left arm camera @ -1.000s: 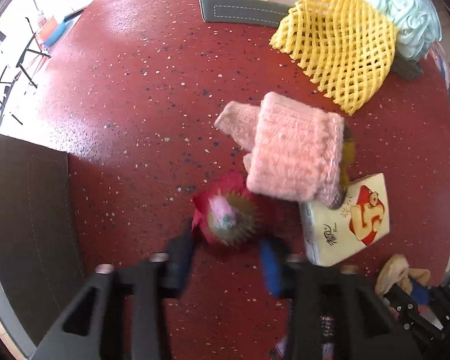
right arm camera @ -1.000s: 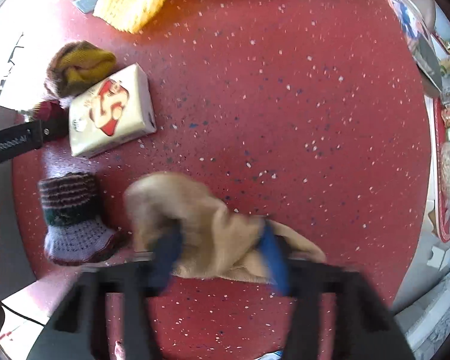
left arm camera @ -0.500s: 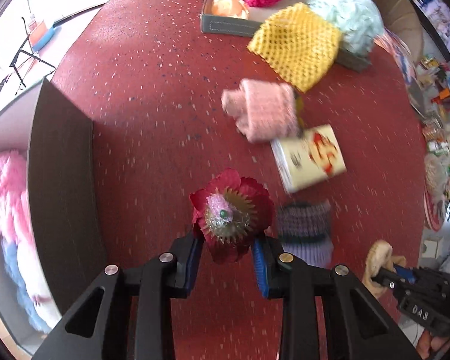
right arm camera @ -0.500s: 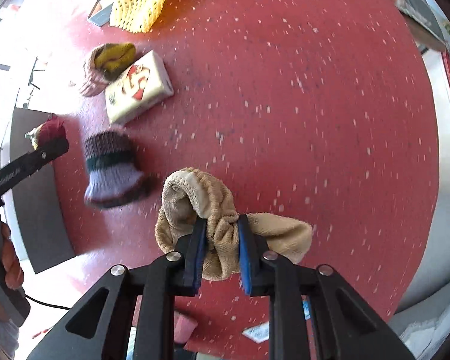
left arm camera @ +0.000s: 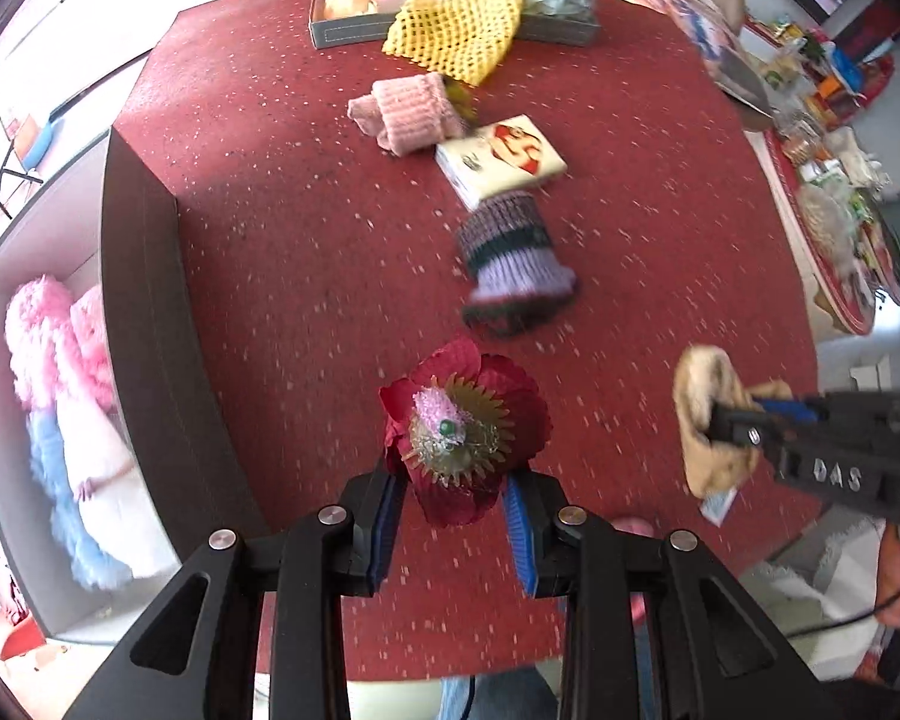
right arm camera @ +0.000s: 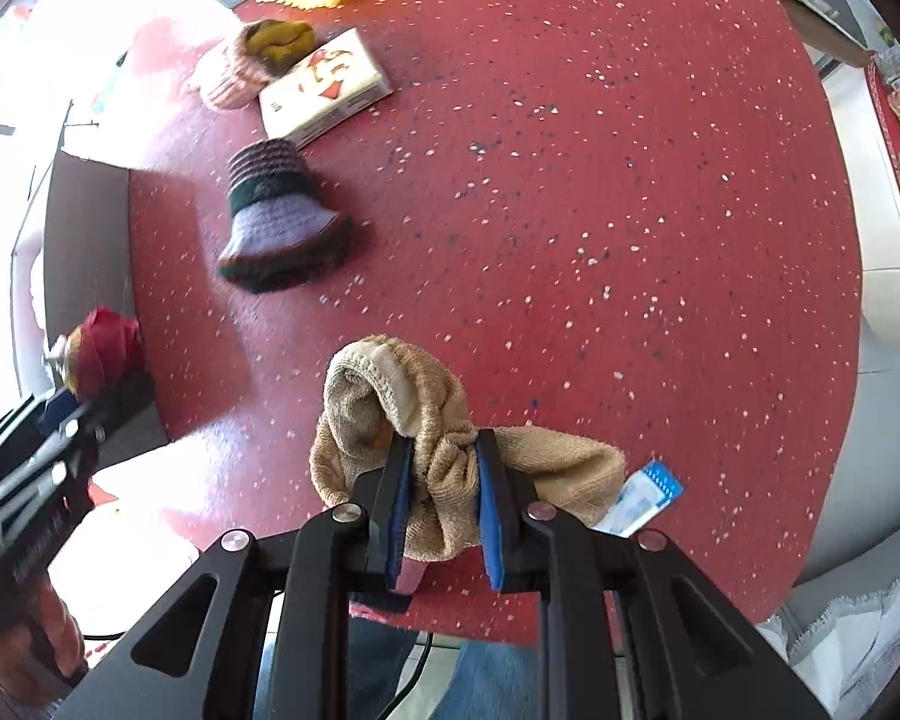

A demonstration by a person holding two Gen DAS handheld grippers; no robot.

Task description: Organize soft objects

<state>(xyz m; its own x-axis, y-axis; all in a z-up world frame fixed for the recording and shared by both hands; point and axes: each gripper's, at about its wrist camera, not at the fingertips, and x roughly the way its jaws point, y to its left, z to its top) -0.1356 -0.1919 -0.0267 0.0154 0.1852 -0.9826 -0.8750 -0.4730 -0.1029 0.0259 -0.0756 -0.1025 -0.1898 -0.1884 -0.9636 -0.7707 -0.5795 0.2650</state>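
Note:
My left gripper [left arm camera: 453, 501] is shut on a red fabric flower [left arm camera: 465, 426] with a gold centre, held above the red table near its front edge. My right gripper [right arm camera: 444, 474] is shut on a tan sock [right arm camera: 426, 420], also lifted; the sock shows in the left wrist view [left arm camera: 705, 414] at the right. The flower shows in the right wrist view [right arm camera: 99, 351] at the left. On the table lie a purple striped knit piece [left arm camera: 513, 255], a pink knit piece [left arm camera: 411, 111] and a yellow foam net [left arm camera: 456, 24].
A dark box [left arm camera: 144, 300] at the table's left holds pink, white and blue fluffy items [left arm camera: 60, 372]. A grey tray [left arm camera: 336, 30] at the far edge holds soft items. A white tissue pack [left arm camera: 501, 159] lies mid-table. A small blue-white packet [right arm camera: 645, 495] lies by the sock.
Both grippers have risen and pulled back toward the table's front edge, carrying the flower and the sock. The left box has come further into view.

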